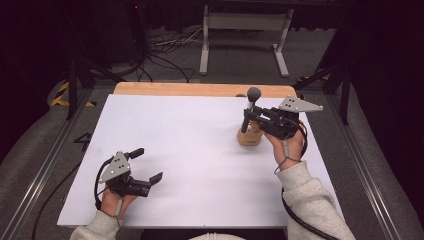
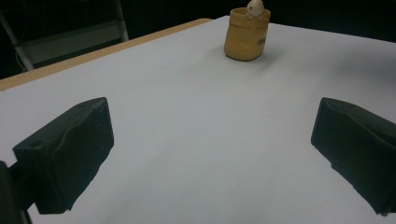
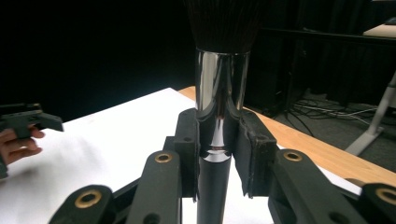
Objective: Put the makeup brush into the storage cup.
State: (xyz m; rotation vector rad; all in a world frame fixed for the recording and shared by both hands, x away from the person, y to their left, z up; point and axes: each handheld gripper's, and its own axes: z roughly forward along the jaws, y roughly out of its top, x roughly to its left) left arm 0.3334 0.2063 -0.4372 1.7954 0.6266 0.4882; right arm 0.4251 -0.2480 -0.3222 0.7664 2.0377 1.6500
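A makeup brush (image 1: 246, 120) with a dark bristle head and a shiny metal ferrule (image 3: 219, 93) stands upright, and my right gripper (image 1: 248, 114) is shut on its handle. In the right gripper view the jaws (image 3: 218, 158) clamp it just below the ferrule. The brush's lower end is at the mouth of a tan cup (image 1: 250, 137) at the right of the table. That cup (image 2: 246, 35) has something pale at its rim. My left gripper (image 1: 147, 165) rests low at the front left, open with nothing between its jaws (image 2: 210, 158).
A white sheet (image 1: 190, 150) covers the table, with a bare wooden strip (image 1: 200, 89) along the far edge. A metal stand (image 1: 245, 30) and cables lie on the floor beyond. The left hand (image 3: 18, 144) and its gripper appear far off in the right gripper view.
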